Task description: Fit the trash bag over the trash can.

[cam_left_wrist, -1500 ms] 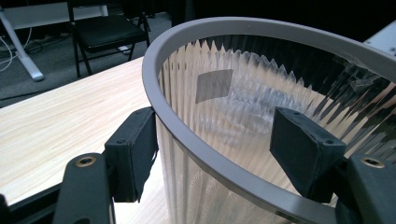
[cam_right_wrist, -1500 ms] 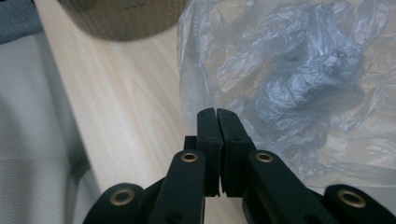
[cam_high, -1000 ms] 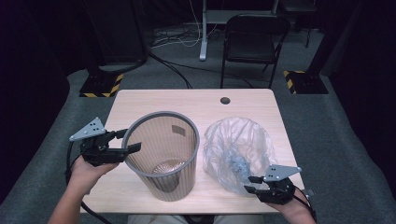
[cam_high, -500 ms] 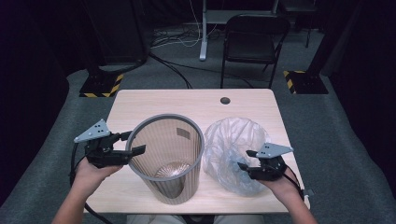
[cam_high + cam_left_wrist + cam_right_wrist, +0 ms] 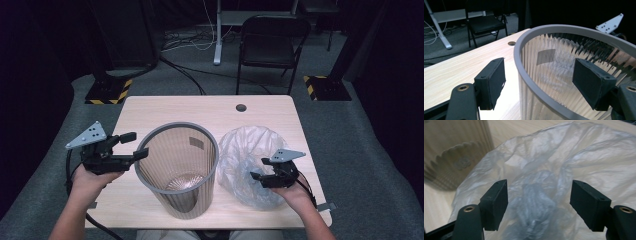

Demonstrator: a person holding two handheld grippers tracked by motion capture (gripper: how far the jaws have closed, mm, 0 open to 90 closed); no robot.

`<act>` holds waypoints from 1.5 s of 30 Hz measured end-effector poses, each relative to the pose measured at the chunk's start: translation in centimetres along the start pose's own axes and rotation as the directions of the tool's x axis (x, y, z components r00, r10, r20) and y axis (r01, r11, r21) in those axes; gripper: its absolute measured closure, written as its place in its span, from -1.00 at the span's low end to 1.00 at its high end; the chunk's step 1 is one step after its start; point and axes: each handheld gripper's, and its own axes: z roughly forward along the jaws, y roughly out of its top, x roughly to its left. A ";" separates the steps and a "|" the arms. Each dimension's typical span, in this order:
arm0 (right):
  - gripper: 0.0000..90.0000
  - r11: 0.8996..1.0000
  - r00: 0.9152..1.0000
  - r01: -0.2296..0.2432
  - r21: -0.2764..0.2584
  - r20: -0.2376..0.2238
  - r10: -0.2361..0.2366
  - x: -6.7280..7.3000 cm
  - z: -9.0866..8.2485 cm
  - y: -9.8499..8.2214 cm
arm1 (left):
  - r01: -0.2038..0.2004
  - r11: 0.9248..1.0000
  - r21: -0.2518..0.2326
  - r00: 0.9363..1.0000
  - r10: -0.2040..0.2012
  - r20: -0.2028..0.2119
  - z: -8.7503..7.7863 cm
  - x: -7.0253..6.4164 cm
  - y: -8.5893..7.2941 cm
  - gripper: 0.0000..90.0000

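A translucent ribbed wastebasket (image 5: 176, 170) with a grey rim stands at the table's front middle. My left gripper (image 5: 135, 145) is open at its left side. In the left gripper view the gripper (image 5: 541, 80) straddles the basket (image 5: 554, 65) rim, one jaw outside and one inside, neither touching it. A crumpled clear plastic bag (image 5: 247, 157) lies to the basket's right. My right gripper (image 5: 258, 178) rests over the bag's front right part. Its jaws have just been opening. In the right gripper view the gripper (image 5: 539, 202) is wide open, with the bag (image 5: 544, 170) bulging between the pads unpressed.
The light wooden table (image 5: 200, 112) has a round cable hole (image 5: 241, 107) near its far edge. Behind the table stand a black chair (image 5: 270, 45) and a desk leg (image 5: 217, 35), with cables on the floor. Striped stand bases sit at the far left and far right.
My right gripper has moved from the table's front right edge up and leftward onto the bag, and its jaws stand wider. The left gripper has hardly shifted.
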 end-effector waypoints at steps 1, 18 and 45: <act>-0.34 1.000 1.000 0.001 0.007 -0.015 -0.001 0.2 0.2 -0.2 | 0.000 1.000 0.002 1.000 0.000 -0.001 0.0 0.0 0.0 -0.41; -0.33 0.994 0.999 -0.040 0.099 0.019 0.038 -1.2 2.6 -3.5 | -0.024 0.999 0.038 0.999 0.023 0.024 1.3 -0.7 -0.8 -0.38; 0.29 0.985 0.999 -0.043 0.169 0.026 0.039 -2.0 3.1 -4.4 | 0.004 1.000 0.031 1.000 -0.005 0.027 2.8 -1.0 -1.6 -0.39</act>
